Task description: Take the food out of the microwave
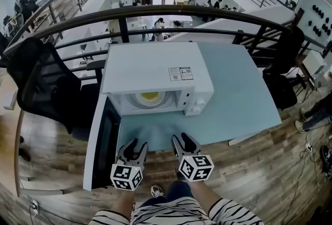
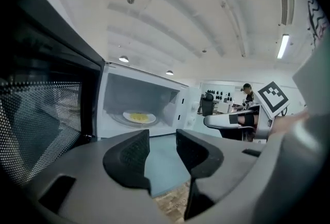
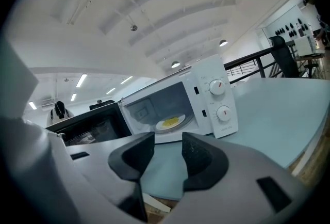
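Note:
A white microwave [image 1: 155, 71] stands on a pale blue table [image 1: 244, 99], its door [image 1: 101, 141] swung wide to the left. Inside, a white plate of yellow food [image 1: 149, 97] rests on the turntable; the same plate of food [image 2: 138, 117] shows in the left gripper view, and the plate [image 3: 170, 123] in the right gripper view. My left gripper [image 1: 136, 147] and right gripper [image 1: 180, 142] hover side by side at the table's near edge, short of the oven mouth. Both stand open with nothing between the jaws.
The open door juts past the table's near-left corner beside my left gripper. The control panel with two knobs [image 3: 220, 99] is right of the cavity. Black office chairs [image 1: 41, 84] stand left and right of the table; a curved railing [image 1: 171, 11] runs behind.

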Demonstrator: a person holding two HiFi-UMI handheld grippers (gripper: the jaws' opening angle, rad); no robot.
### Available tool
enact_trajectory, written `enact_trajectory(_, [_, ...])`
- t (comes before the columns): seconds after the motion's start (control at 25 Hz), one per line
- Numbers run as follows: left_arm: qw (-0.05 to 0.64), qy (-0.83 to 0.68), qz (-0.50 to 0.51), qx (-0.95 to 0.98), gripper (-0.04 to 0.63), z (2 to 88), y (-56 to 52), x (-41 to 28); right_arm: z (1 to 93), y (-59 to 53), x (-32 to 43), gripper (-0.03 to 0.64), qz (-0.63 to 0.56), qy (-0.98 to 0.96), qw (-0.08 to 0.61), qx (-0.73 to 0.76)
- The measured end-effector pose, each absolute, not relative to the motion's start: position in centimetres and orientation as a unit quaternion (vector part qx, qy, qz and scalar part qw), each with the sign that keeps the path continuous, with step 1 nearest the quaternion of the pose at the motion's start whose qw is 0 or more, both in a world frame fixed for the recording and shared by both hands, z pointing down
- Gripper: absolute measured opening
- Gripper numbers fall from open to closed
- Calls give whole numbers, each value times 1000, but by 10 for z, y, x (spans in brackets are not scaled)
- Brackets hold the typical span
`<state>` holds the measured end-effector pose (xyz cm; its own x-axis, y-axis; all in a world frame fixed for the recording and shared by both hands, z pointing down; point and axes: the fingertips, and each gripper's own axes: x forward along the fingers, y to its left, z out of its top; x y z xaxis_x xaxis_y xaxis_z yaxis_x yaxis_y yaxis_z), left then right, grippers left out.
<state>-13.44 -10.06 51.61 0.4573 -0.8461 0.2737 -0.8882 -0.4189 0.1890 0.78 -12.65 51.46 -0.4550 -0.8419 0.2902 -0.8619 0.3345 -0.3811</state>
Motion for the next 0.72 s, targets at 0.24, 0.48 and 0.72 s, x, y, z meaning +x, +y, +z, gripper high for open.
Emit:
enact_trajectory(0.24, [166,-525,57,833,141,526,-129,-139,525,-150,4,161,250,-810,20,530])
enact_trajectory(0.48, [169,-527,51,831,141,530,-161,-139,530,-179,-4,161,244,-815,28,525])
enact_trajectory(0.72, [173,-539,47,823,141,535,-195,-147,537,-210,-18,161,246,-814,27,526])
